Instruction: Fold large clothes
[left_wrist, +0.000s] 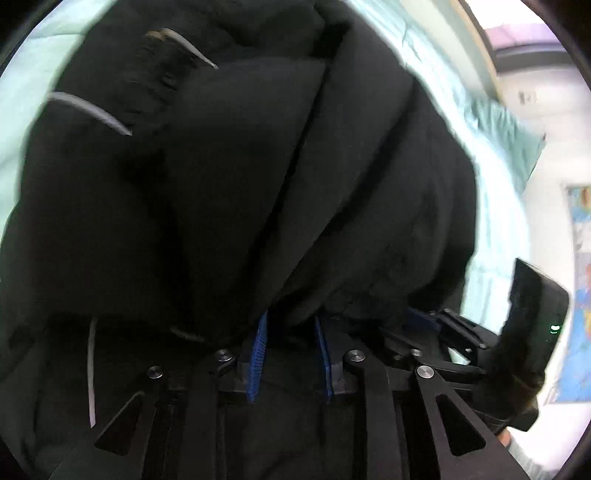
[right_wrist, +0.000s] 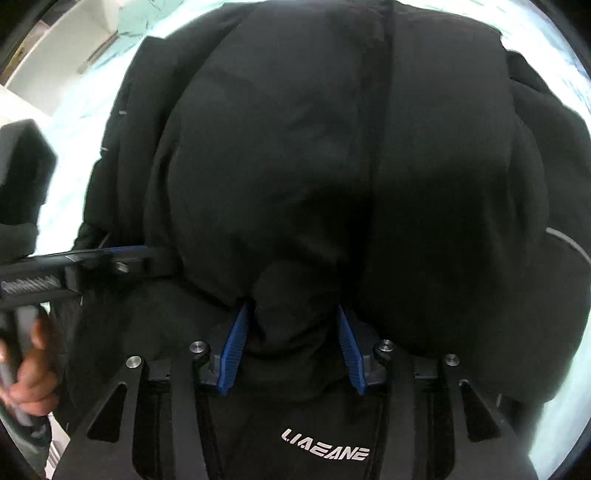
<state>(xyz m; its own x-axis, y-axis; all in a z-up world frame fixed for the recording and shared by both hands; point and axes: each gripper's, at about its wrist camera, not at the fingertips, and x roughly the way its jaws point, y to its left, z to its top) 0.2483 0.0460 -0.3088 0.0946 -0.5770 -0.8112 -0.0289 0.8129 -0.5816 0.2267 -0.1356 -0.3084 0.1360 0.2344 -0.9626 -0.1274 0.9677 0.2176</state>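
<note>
A big black padded jacket fills the left wrist view, bunched in thick folds over pale green bedding. It also fills the right wrist view. My left gripper is shut on a fold of the jacket; its blue pads disappear under the cloth. My right gripper is shut on another thick fold between its blue pads. The left gripper's body and the hand holding it show at the left of the right wrist view. The right gripper's body shows at the right of the left wrist view.
The pale green bedding surrounds the jacket. A white wall with a colourful poster is at the right of the left wrist view. White furniture stands beyond the bed at the upper left of the right wrist view.
</note>
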